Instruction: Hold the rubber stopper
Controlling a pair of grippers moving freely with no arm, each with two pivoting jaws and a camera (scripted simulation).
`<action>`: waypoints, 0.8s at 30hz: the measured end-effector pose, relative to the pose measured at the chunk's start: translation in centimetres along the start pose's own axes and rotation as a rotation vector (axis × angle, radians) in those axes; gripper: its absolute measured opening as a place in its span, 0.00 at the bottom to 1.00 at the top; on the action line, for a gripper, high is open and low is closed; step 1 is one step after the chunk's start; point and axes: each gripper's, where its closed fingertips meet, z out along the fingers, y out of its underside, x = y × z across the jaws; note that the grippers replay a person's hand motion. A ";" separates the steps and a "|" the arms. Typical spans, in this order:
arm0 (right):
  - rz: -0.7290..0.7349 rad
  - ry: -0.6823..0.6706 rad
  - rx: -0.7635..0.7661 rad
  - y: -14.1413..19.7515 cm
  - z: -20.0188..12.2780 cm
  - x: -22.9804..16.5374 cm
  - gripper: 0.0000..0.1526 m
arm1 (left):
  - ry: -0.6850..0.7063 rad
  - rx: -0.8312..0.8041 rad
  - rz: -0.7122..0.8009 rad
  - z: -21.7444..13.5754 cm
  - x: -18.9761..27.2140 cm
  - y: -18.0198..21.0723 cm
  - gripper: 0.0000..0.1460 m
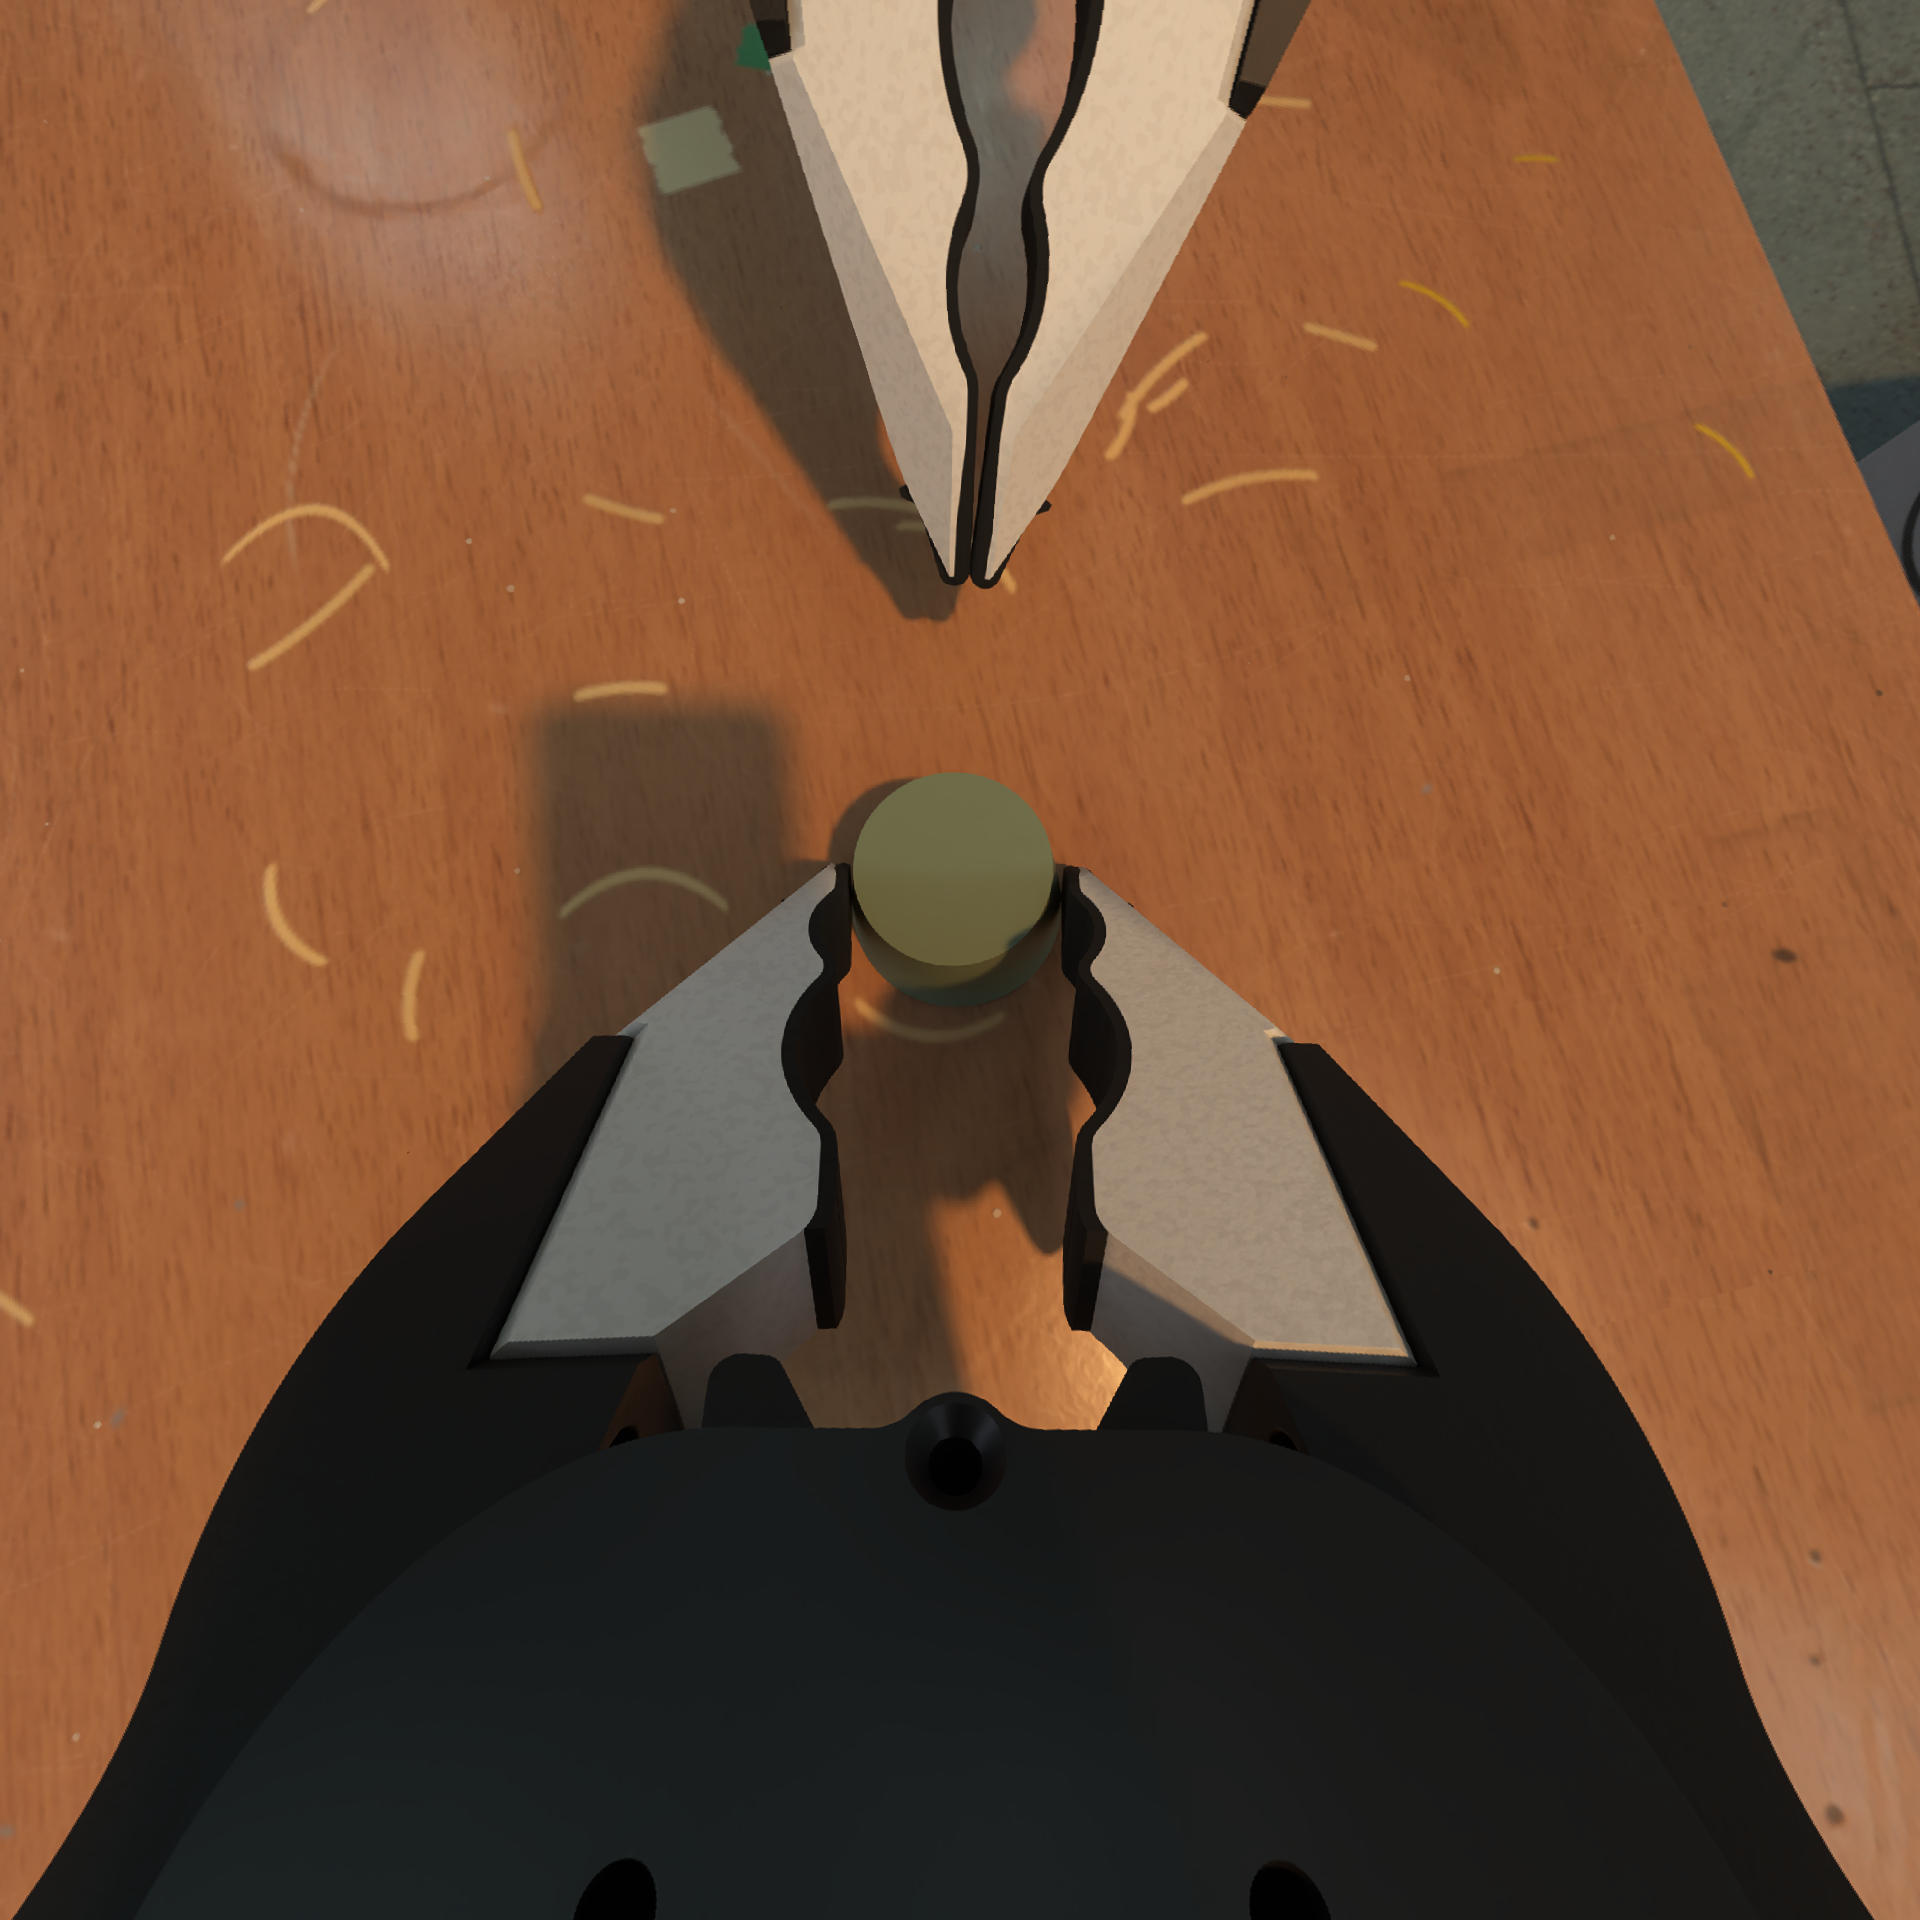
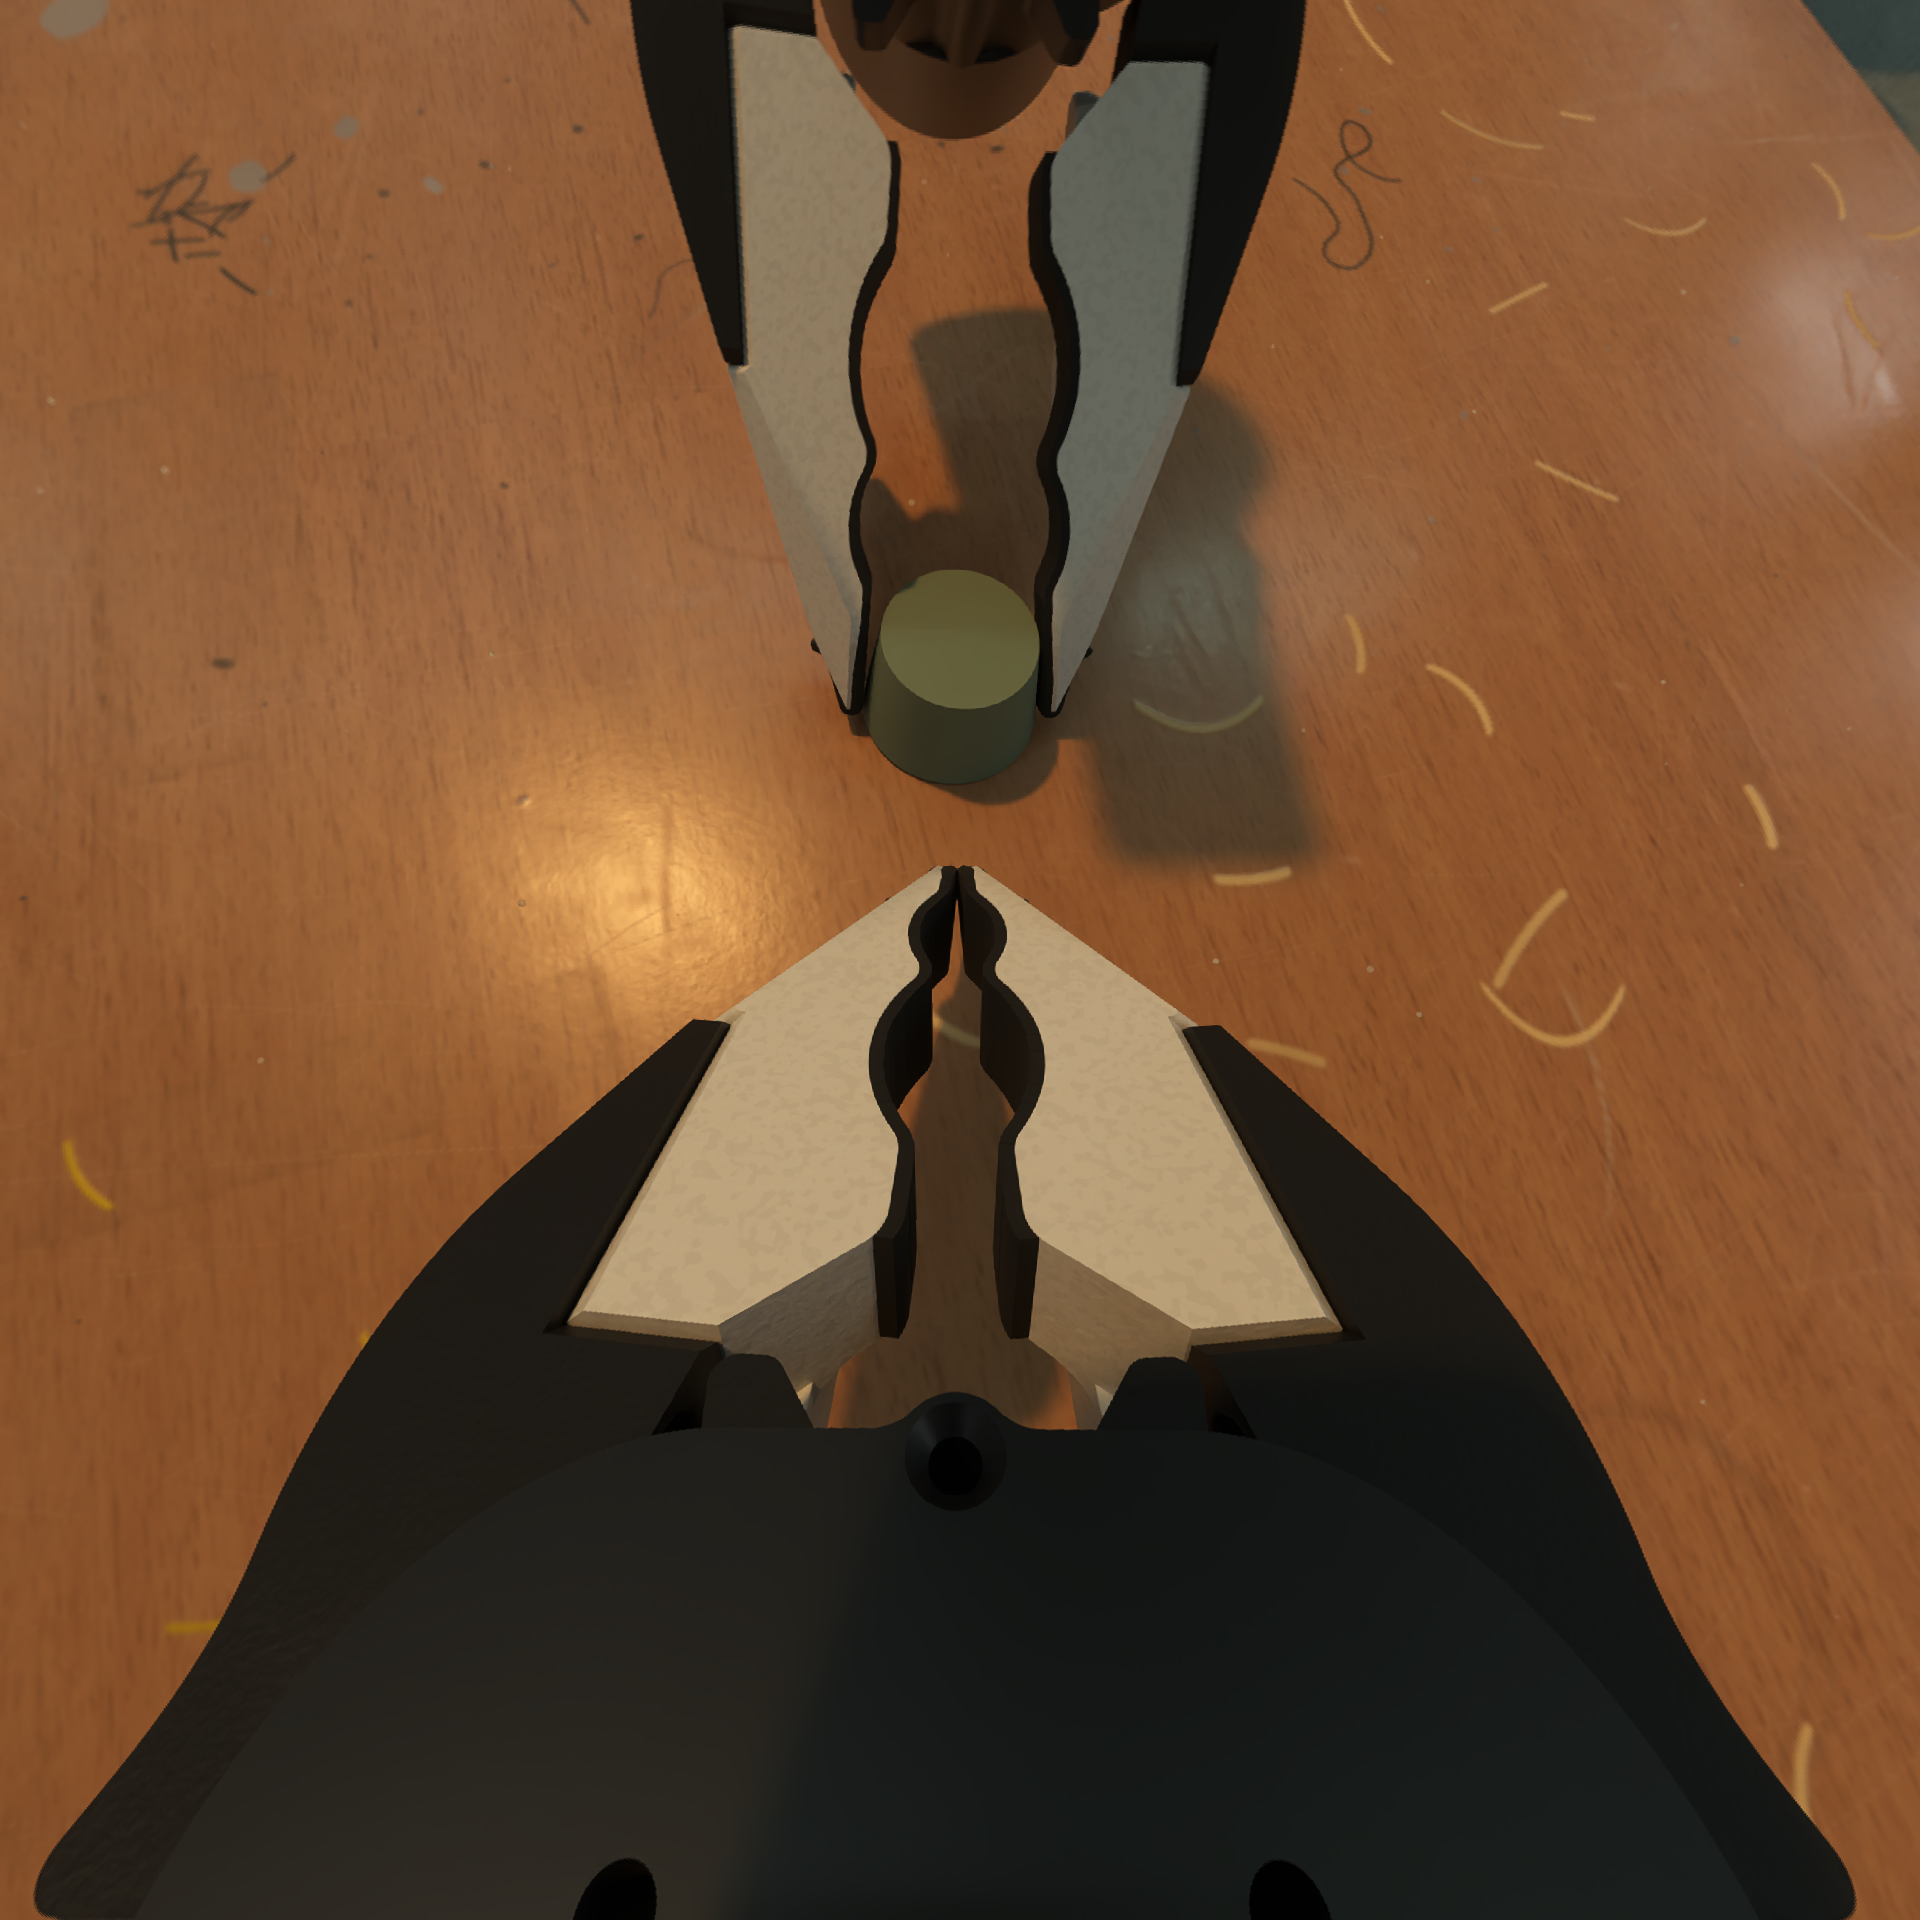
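The rubber stopper [image 1: 953, 873] is a small olive-green tapered plug standing upright on the wooden table. My left gripper [image 1: 953, 883] has grey fingers and is shut on the stopper, its tips touching both sides. In the right wrist view the stopper [image 2: 956, 665] stands between those grey fingertips [image 2: 850, 665], resting on the table. My right gripper [image 2: 957, 873] has cream fingers, is shut and empty, and points at the stopper from a short way off. It also shows in the left wrist view [image 1: 969, 577], beyond the stopper.
The orange-brown wooden table [image 1: 1455, 831] bears pale curved scratches and pencil scribbles [image 2: 192, 213]. A small green paper scrap [image 1: 688, 151] lies far left of the right gripper. The table's right edge [image 1: 1787, 312] runs diagonally, with grey floor beyond.
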 end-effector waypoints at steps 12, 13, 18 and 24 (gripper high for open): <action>-0.222 -0.042 0.106 -0.8 -1.3 -1.3 0.16 | 0.005 0.002 -0.004 0.0 0.0 0.0 0.28; -0.266 -0.035 0.105 -0.8 -1.3 -1.5 0.17 | 0.004 0.002 -0.004 0.0 0.0 0.0 0.28; -0.298 -0.069 0.062 -0.4 -0.5 -2.3 0.23 | 0.003 0.002 -0.003 0.0 0.0 0.0 0.28; -0.301 -0.050 0.025 0.3 0.1 -1.9 0.25 | 0.003 0.003 -0.004 0.0 0.0 0.0 0.28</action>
